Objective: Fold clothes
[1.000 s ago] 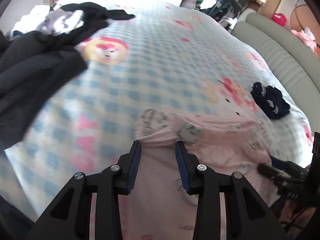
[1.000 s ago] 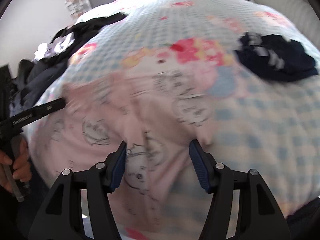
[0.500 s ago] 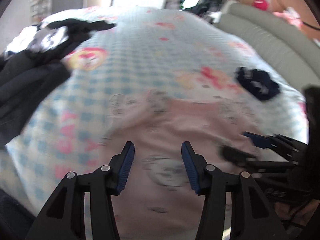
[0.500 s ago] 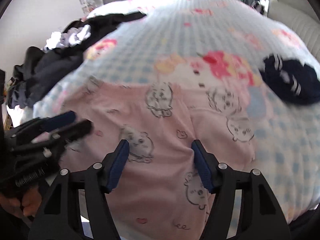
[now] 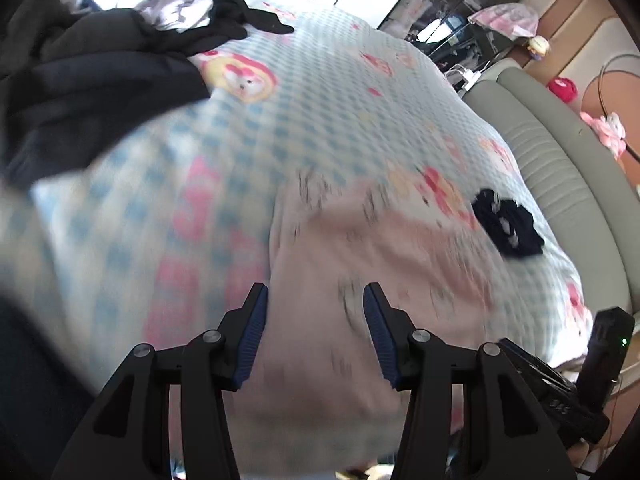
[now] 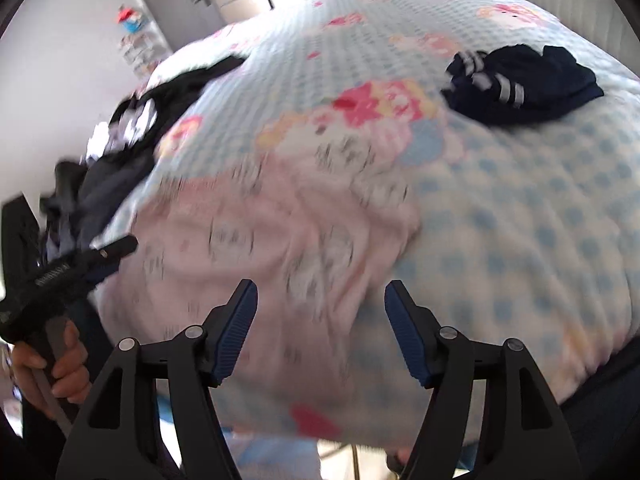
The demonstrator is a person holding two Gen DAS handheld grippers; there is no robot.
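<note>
Only the right wrist view shows the hand (image 6: 60, 364) at 8 o'clock. The pink garment (image 5: 360, 300) lies on the bed (image 5: 320, 120), its print blurred. The left gripper (image 5: 316, 336) gapes empty; the right gripper (image 6: 320, 328) is opening, gripping nothing.

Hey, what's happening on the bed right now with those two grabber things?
A person is folding laundry on a blue-checked cartoon bedspread with two handheld grippers. Both the left gripper and the right gripper hang over a pale pink cartoon-print garment without gripping it; the right one's jaws are opening. A small navy striped garment lies apart, and a dark clothes pile waits at the far side.
</note>
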